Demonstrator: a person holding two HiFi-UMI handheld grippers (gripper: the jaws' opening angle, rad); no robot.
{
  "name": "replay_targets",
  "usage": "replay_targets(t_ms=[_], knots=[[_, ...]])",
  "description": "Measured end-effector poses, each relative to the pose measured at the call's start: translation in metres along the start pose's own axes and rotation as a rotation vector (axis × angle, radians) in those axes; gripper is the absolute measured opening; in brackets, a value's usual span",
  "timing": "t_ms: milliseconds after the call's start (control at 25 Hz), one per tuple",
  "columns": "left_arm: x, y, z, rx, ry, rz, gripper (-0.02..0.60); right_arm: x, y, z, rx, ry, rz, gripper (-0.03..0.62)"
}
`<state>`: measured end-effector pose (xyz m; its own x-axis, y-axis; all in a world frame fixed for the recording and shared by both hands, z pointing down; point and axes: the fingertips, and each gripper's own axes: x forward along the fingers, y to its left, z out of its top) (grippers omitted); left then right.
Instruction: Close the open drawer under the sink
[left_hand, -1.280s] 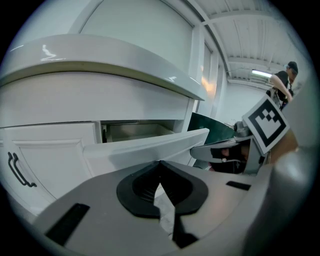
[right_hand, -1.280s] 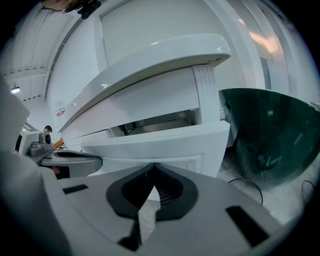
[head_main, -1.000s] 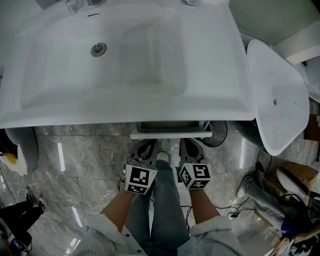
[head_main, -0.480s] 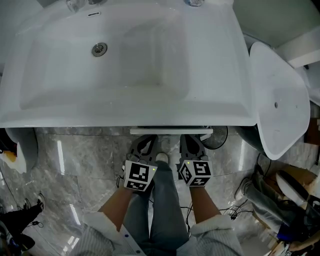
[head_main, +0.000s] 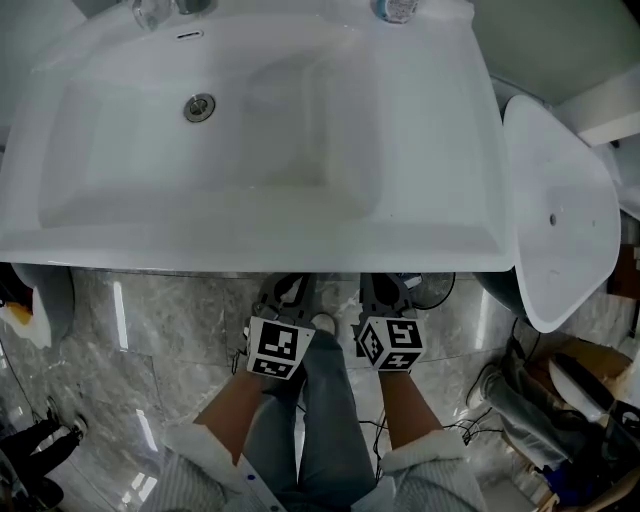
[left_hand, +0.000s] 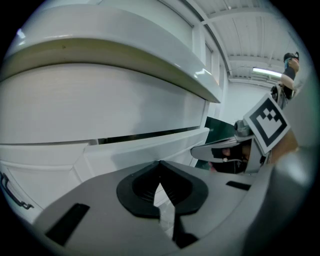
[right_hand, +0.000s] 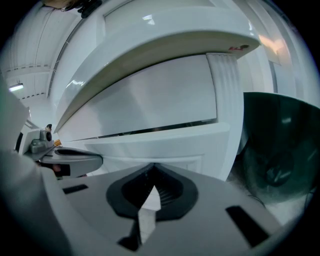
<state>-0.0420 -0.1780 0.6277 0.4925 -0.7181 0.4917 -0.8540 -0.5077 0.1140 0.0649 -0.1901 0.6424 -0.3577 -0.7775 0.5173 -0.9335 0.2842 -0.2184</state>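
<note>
grey marble-look floor (head_main: 170, 340), glossy, pale light streaks. directly on it: person's white shoe (head_main: 322, 322) at centre, just below sink front edge; heap of dark gear (head_main: 560, 420) at bottom right, too tangled to tell apart. white sink (head_main: 440, 215) above floor; bottle (head_main: 392, 8) on its back rim.

A white sink (head_main: 250, 150) filled the upper part of the view, its drain (head_main: 200, 105) near its back left. Just below the sink's front rim, the left gripper (head_main: 290, 292) and right gripper (head_main: 385, 290) sat side by side, jaws pointing under the rim, their tips hidden by it. A leg (head_main: 325, 400) in jeans and a shoe (head_main: 322, 322) lay between them. Right of the sink was a second white basin (head_main: 555, 200). Grey marble floor (head_main: 160, 330) spread below the sink.
</note>
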Motion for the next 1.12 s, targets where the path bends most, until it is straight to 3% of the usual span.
replay_targets(t_ms=[440, 880, 1120], knots=[[0.011, 0.008, 0.008, -0.009, -0.001, 0.002, 0.015, 0.012, -0.004, 0.01, -0.001, -0.009, 0.0, 0.009], [0.015, 0.011, 0.01, 0.032, 0.012, 0.003, 0.015, 0.017, -0.005, 0.013, -0.003, -0.033, -0.004, 0.009], [0.007, 0.007, 0.014, -0.012, -0.009, 0.034, 0.017, 0.005, 0.012, 0.009, -0.101, -0.051, 0.058, 0.009]])
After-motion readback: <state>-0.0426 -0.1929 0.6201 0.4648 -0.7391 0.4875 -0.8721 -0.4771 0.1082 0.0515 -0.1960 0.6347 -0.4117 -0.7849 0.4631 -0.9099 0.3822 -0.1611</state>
